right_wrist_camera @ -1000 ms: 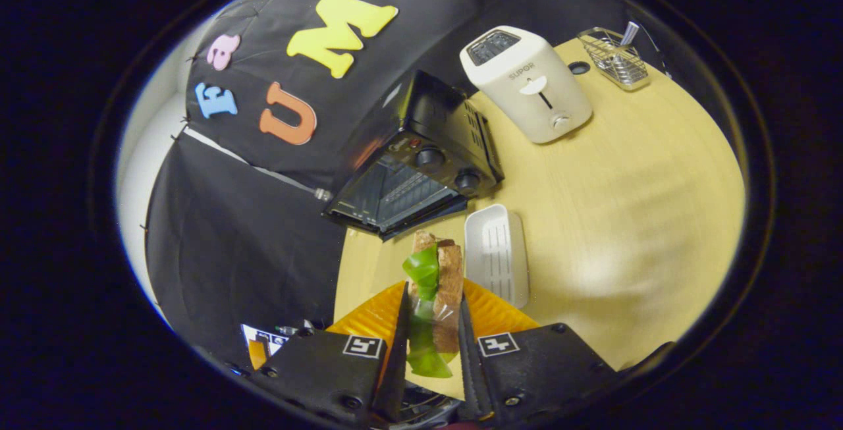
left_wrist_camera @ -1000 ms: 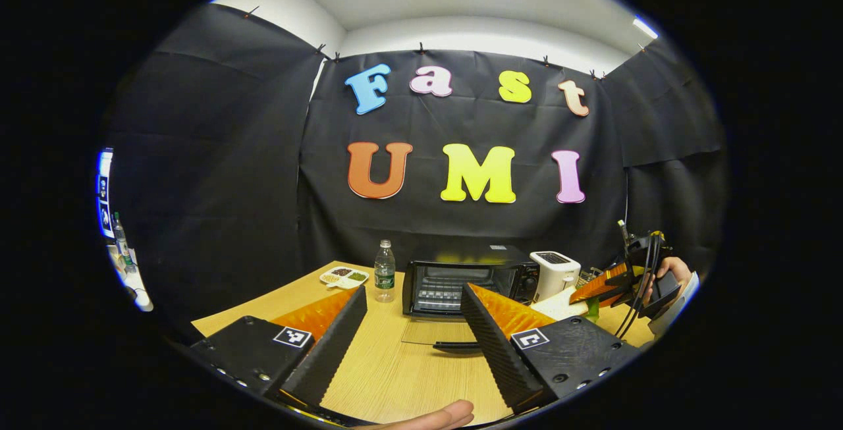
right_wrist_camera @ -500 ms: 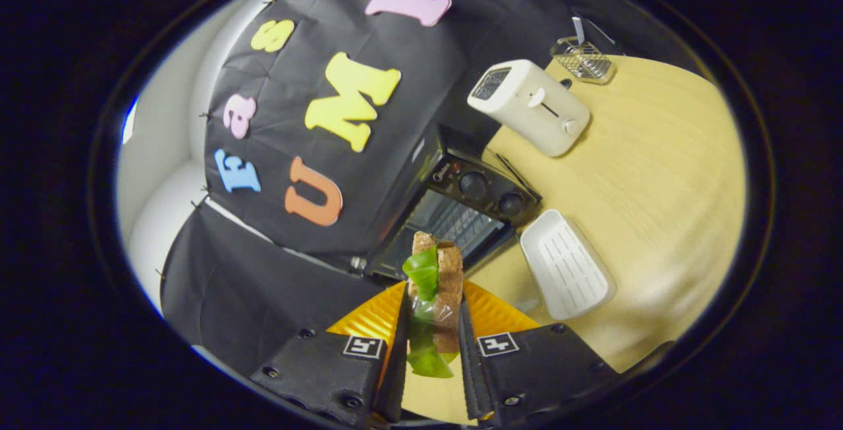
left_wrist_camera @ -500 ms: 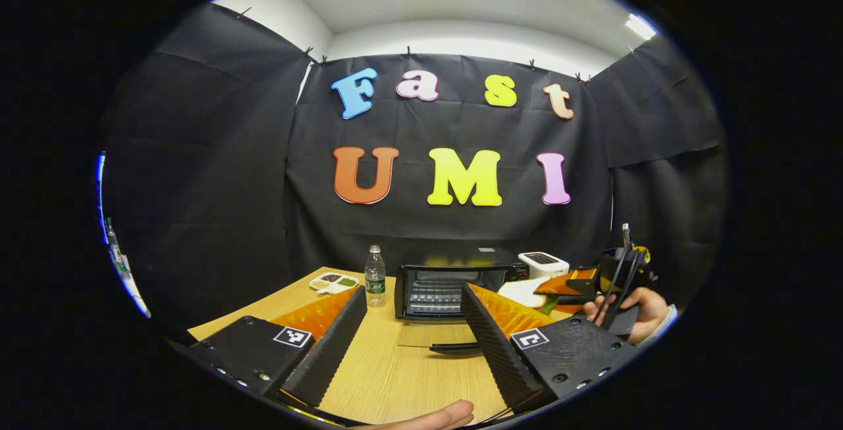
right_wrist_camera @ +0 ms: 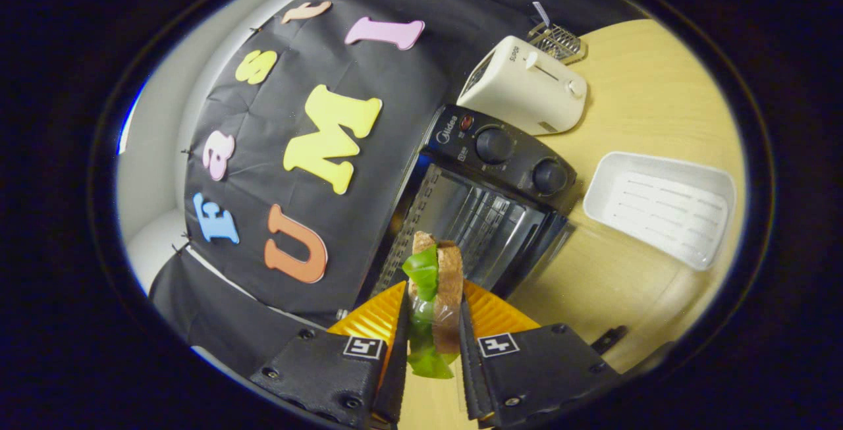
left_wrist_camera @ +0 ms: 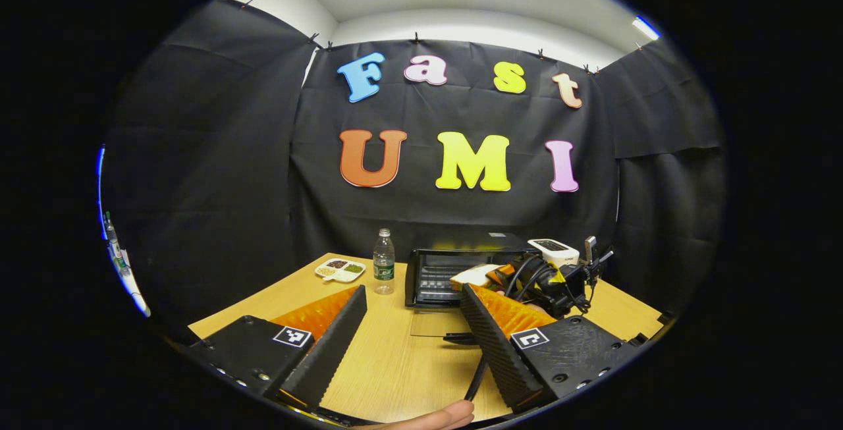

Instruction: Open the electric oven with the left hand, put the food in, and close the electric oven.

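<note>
The black electric oven [left_wrist_camera: 435, 272] stands at the back of the wooden table [left_wrist_camera: 395, 371], its glass door [left_wrist_camera: 435, 323] folded down flat toward me. My left gripper [left_wrist_camera: 413, 295] is open and holds nothing, back from the door. My right gripper [right_wrist_camera: 431, 295] is shut on a sandwich [right_wrist_camera: 449, 265] of brown bread and green lettuce, held on edge just in front of the oven's open mouth [right_wrist_camera: 474, 226]. In the left gripper view the right gripper [left_wrist_camera: 504, 278] and the sandwich [left_wrist_camera: 471, 276] hover before the oven's right half.
A white toaster [right_wrist_camera: 527, 84] and a wire basket [right_wrist_camera: 556, 38] stand right of the oven. A white tray [right_wrist_camera: 658, 206] lies in front of them. A water bottle [left_wrist_camera: 383, 262] and a divided dish [left_wrist_camera: 339, 270] sit left of the oven. A thumb [left_wrist_camera: 438, 415] shows at the bottom.
The right gripper has carried the sandwich from beside the white tray to the oven's open front. The left gripper has stayed open and roughly in place.
</note>
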